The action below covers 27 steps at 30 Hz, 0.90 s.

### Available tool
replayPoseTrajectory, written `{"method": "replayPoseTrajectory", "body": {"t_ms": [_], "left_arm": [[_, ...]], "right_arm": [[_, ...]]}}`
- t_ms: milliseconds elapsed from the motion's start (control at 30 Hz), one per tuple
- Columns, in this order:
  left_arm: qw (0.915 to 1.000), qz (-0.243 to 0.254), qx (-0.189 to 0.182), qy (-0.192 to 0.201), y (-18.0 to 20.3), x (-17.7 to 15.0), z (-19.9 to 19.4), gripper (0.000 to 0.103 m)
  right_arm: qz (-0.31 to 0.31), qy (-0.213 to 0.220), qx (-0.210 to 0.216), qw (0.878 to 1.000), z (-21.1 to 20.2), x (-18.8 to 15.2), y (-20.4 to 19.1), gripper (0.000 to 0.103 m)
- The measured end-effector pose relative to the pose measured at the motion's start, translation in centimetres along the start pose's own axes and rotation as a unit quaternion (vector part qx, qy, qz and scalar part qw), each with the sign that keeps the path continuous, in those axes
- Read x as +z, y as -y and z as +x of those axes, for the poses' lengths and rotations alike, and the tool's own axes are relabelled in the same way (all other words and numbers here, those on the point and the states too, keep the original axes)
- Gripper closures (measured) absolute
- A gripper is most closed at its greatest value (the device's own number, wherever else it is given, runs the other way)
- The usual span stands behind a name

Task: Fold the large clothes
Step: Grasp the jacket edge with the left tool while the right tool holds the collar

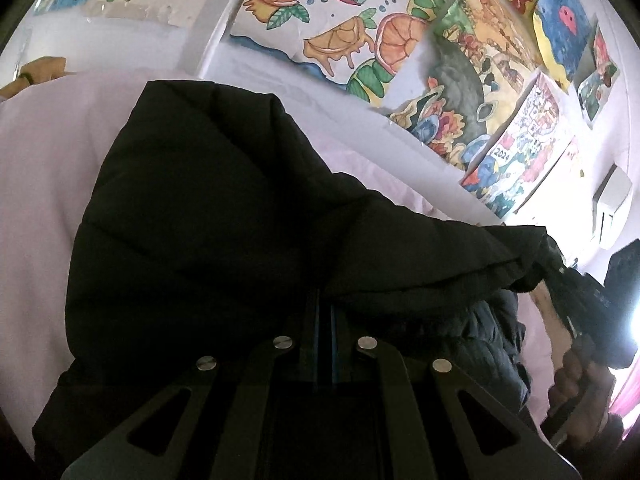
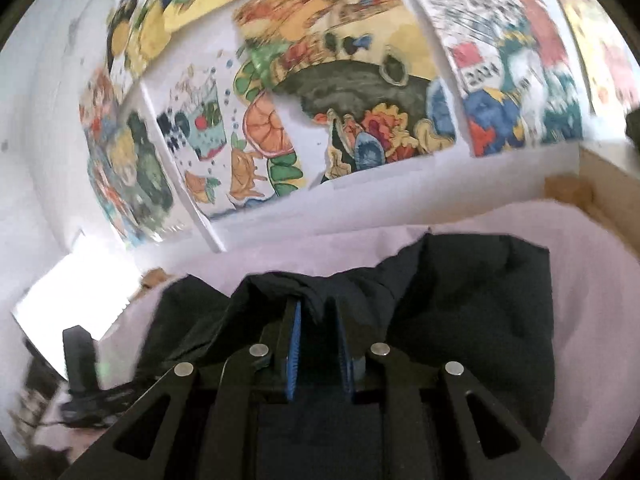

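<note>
A black padded jacket (image 1: 220, 200) lies bunched on a pale pink sheet (image 1: 36, 200). In the left wrist view its fabric drapes over my left gripper (image 1: 323, 300), which is shut on a fold; the fingertips are buried in the cloth. At the right edge a hand (image 1: 580, 376) holds the right gripper (image 1: 576, 300) at the jacket's other end. In the right wrist view my right gripper (image 2: 318, 308) pinches a raised fold of the jacket (image 2: 460, 300) between its blue pads (image 2: 296, 344). The left gripper (image 2: 80, 356) shows blurred at the lower left.
Colourful drawings (image 1: 340, 40) cover the white wall behind the bed, seen also in the right wrist view as drawings (image 2: 360, 80). A wooden board (image 2: 600, 184) borders the pink sheet (image 2: 592, 280) on the right. An air conditioner (image 1: 612, 196) hangs on the far wall.
</note>
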State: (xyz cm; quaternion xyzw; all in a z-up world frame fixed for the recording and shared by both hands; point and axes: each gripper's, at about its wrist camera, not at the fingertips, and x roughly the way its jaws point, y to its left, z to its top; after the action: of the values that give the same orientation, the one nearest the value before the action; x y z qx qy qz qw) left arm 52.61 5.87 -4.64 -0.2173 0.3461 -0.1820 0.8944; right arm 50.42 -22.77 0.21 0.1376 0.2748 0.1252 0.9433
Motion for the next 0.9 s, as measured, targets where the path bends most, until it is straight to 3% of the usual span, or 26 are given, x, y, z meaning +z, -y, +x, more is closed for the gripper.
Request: {"method": "replayPoseTrajectory", "body": {"t_ms": [133,233,433,633,800,867,900], "left_arm": [[1.0,0.0,0.0,0.0,0.1,0.0,0.0,0.101],[1.0,0.005,0.004,0.002,0.2,-0.3,0.0,0.101],[0.9992,0.033,0.022,0.006,0.9,-0.7,-0.1,0.101],[0.9982,0.051,0.03,0.007,1.2,-0.9,-0.2,0.101],[0.9975,0.064,0.022,0.018,1.6,-1.3,-1.4,0.098],[0.9964,0.077,0.026,0.026,2.1,-1.9,-2.6,0.094],[0.9951,0.089,0.026,0.036,2.5,-2.3,-3.4,0.083]], "right_arm": [[0.024,0.021,0.01,0.999,-2.2,0.0,1.4,0.085],[-0.006,0.048,0.0,0.999,-4.4,0.7,1.4,0.085],[0.043,0.033,0.024,0.998,-1.5,2.3,1.3,0.085],[-0.031,-0.067,-0.003,0.997,3.6,-0.5,-0.2,0.085],[-0.139,-0.091,-0.046,0.985,4.5,-4.0,-1.0,0.085],[-0.152,-0.094,-0.051,0.983,4.7,-5.0,-0.9,0.085],[-0.154,-0.096,-0.051,0.982,4.8,-5.4,-0.7,0.085]]}}
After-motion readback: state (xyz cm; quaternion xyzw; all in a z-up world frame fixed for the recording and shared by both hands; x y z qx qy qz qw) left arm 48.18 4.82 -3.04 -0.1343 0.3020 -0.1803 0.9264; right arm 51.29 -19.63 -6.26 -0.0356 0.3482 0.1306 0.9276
